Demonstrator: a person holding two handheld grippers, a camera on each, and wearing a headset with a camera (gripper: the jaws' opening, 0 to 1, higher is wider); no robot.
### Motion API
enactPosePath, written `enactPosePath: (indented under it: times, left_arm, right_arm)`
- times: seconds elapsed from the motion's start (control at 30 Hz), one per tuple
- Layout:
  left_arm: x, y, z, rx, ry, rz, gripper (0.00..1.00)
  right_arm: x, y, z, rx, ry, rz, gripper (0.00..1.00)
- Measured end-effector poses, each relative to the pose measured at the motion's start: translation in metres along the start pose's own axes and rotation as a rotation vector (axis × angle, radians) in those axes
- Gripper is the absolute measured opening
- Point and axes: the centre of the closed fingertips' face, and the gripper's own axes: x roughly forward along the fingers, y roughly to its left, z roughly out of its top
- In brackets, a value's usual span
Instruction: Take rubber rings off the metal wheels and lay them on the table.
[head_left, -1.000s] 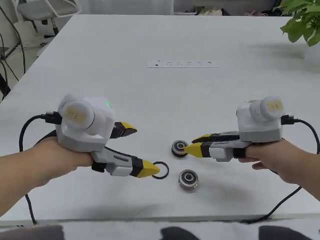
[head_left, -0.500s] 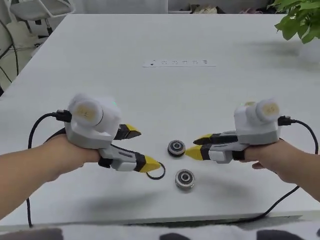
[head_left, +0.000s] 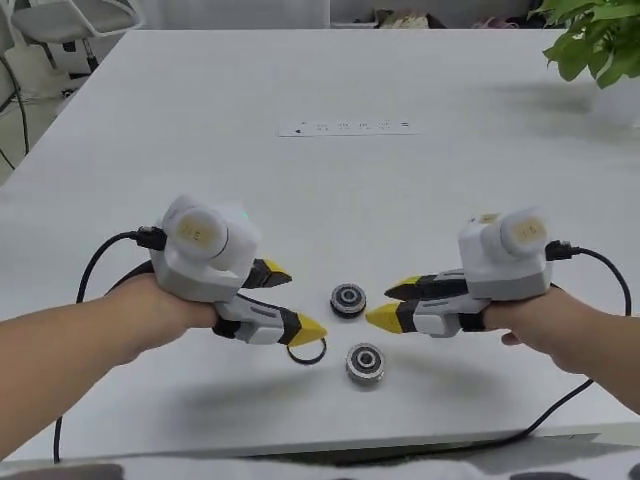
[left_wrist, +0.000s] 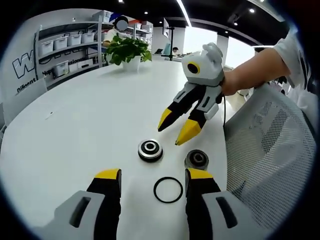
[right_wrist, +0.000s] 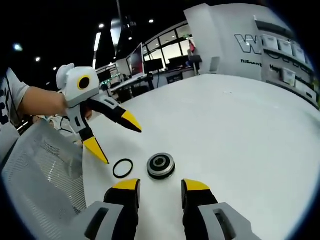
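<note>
Two small metal wheels lie near the table's front edge: the farther wheel (head_left: 348, 299) (left_wrist: 150, 150) (right_wrist: 161, 165) has a dark outer band, and the nearer wheel (head_left: 365, 362) (left_wrist: 196, 159) looks greyer. A loose black rubber ring (head_left: 308, 352) (left_wrist: 168, 189) (right_wrist: 123, 168) lies flat on the table, left of the nearer wheel. My left gripper (head_left: 293, 300) (left_wrist: 154, 176) (right_wrist: 117, 137) hovers open just above the ring, holding nothing. My right gripper (head_left: 390, 303) (right_wrist: 161, 186) (left_wrist: 174, 131) is open too, its yellow tips pointing at the wheels from the right.
The white table (head_left: 330, 190) stretches far ahead. A white power strip (head_left: 345, 128) lies at its middle. A green plant (head_left: 595, 45) stands at the far right corner. Black cables trail from both grippers over the front edge. A chair (head_left: 75, 20) stands at the far left.
The head camera has shifted a little. My left gripper has edged right, toward the wheels. Ring and wheels lie where they were, and both grippers stay open.
</note>
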Motion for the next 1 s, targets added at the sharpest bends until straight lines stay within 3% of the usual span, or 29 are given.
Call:
enactPosePath:
  times: [0.77,1.0]
  left_arm:
    - [0.031,-0.005,0.019,0.016,-0.003,-0.042,0.37]
    - [0.039,-0.004,0.019,0.035,0.018,-0.048,0.32]
  right_arm:
    - [0.002,-0.001,-0.005,-0.013,0.013,0.005,0.32]
    - [0.003,-0.002,-0.006,-0.015,0.015,0.005,0.32]
